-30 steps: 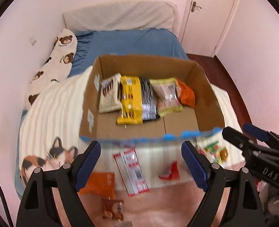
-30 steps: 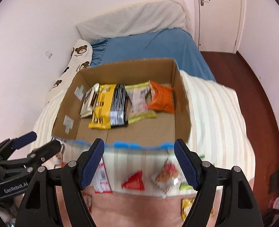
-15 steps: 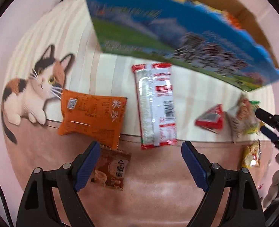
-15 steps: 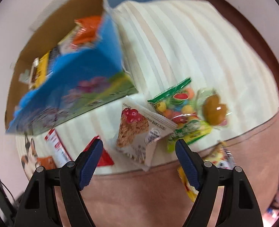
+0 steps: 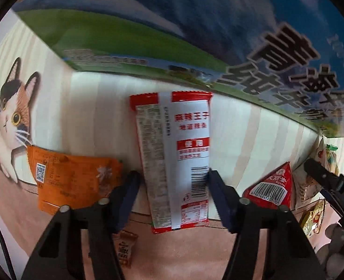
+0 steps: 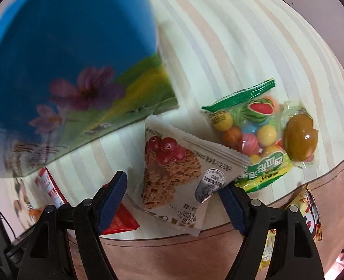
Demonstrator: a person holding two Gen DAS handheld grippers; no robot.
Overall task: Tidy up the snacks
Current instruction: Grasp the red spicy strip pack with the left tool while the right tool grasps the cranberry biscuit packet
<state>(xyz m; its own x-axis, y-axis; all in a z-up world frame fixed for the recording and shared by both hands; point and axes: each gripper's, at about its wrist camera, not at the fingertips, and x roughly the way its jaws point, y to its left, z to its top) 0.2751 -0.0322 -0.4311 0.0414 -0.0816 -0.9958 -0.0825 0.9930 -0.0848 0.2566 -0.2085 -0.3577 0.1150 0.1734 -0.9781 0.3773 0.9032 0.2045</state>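
The left gripper (image 5: pixel 172 182) has just been closing: its jaws, wide half a second ago, now stand narrow on either side of the red-and-white packet (image 5: pixel 174 163), the right pad touching its edge by the barcode, the left pad just beside the other edge. Whether they truly press it I cannot tell. The right gripper (image 6: pixel 174 193) has also been closing, less far; its jaws stand half open around the grain-bar packet (image 6: pixel 183 175), one pad near each side, neither clearly touching.

Both views have changed from the open box seen from above a second ago to a close look down at the quilt, so both hands have come down to the loose snacks. I judge this to be a double pick, each packet bound for the box (image 5: pixel 195 35), whose printed blue-and-green wall fills the top of both views.

The red-and-white packet lies flat, back side up, long and thin, across the quilt's hem just before the box. It is slick foil and may slip. An orange packet (image 5: pixel 74 182) lies to its left, a red triangular one (image 5: pixel 272 186) to its right. The grain-bar packet is white, pillow-shaped, tilted, and overlaps a candy bag (image 6: pixel 249 130).
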